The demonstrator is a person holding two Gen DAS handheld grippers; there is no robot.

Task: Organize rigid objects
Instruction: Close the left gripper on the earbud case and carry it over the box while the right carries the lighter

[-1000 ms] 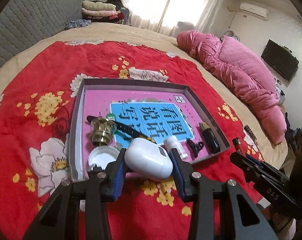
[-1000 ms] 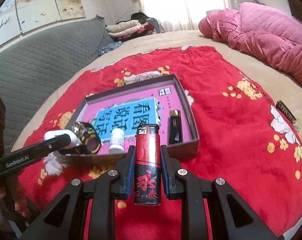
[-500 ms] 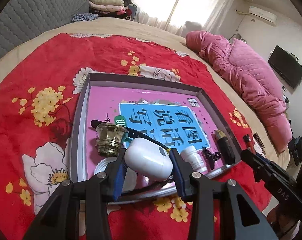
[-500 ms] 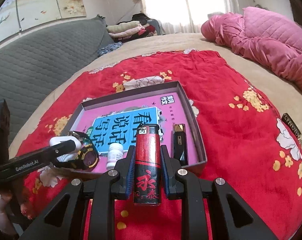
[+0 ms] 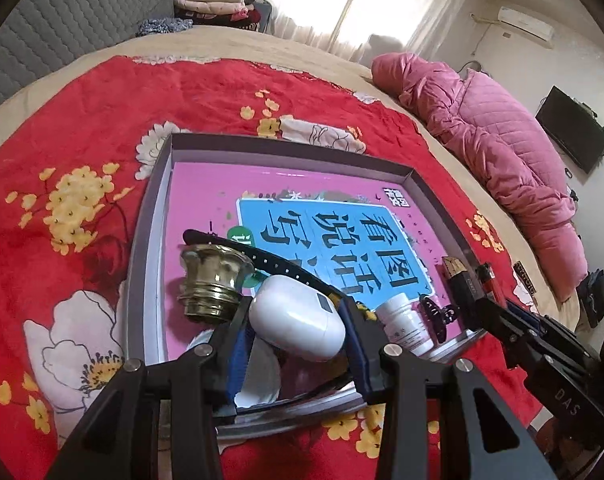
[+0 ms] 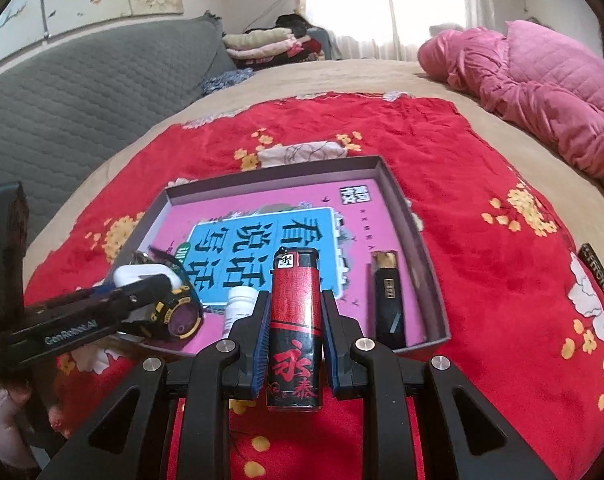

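A grey shallow box (image 5: 289, 150) (image 6: 430, 264) with a pink and blue printed floor lies on the red flowered blanket. My left gripper (image 5: 297, 322) is shut on a white oval case (image 5: 297, 324) and holds it over the box's near left part. My right gripper (image 6: 294, 320) is shut on a red lighter (image 6: 294, 328) just before the box's near edge. In the box lie a brass fitting (image 5: 211, 284), a black watch (image 6: 177, 312), a white pill bottle (image 5: 406, 322) (image 6: 239, 306), a black hair clip (image 5: 436, 314), a black lighter (image 6: 388, 300) and a white lid (image 5: 261, 372).
A pink quilt (image 5: 502, 160) (image 6: 542, 92) is heaped at the bed's right side. A small dark object (image 6: 596, 270) lies on the blanket to the right. Folded clothes (image 6: 269, 44) are stacked at the far end. A grey padded headboard (image 6: 81, 88) runs along the left.
My left gripper has carried the white case forward, from before the box's near edge to over its inside. My right gripper has moved closer to the box with the red lighter.
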